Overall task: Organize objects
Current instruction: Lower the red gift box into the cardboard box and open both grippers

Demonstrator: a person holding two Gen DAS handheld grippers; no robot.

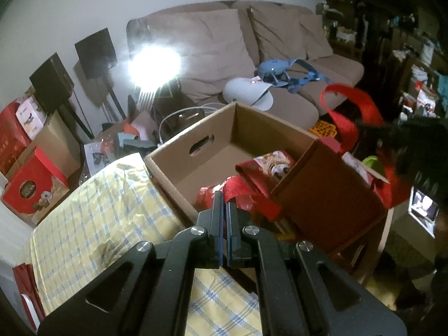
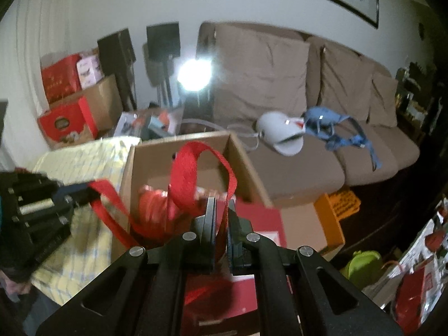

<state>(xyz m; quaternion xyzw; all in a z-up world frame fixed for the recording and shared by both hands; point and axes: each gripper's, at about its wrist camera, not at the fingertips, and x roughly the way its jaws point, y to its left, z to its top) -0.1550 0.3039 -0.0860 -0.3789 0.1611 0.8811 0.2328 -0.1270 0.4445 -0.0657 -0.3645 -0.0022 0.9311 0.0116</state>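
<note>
Closed tight, my left claw (image 1: 224, 196) pinches one red strap (image 1: 238, 189) and my right claw (image 2: 221, 204) the other handle (image 2: 196, 173); I should lower the red bag (image 1: 322, 196) evenly into the cardboard box (image 1: 179, 151), near its right wall.

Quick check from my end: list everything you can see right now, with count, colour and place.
cardboard box: one, brown, centre, open
red bag: one, in the box, two strap handles
sofa: one, beige, behind the box
white device: one, on the sofa seat
blue straps: one bundle, on the sofa
checked cloth: one, yellow and blue, beside the box
lamp: one, lit, by the sofa
left tongs: black, shut on a handle
right tongs: black, shut on the other handle
</note>
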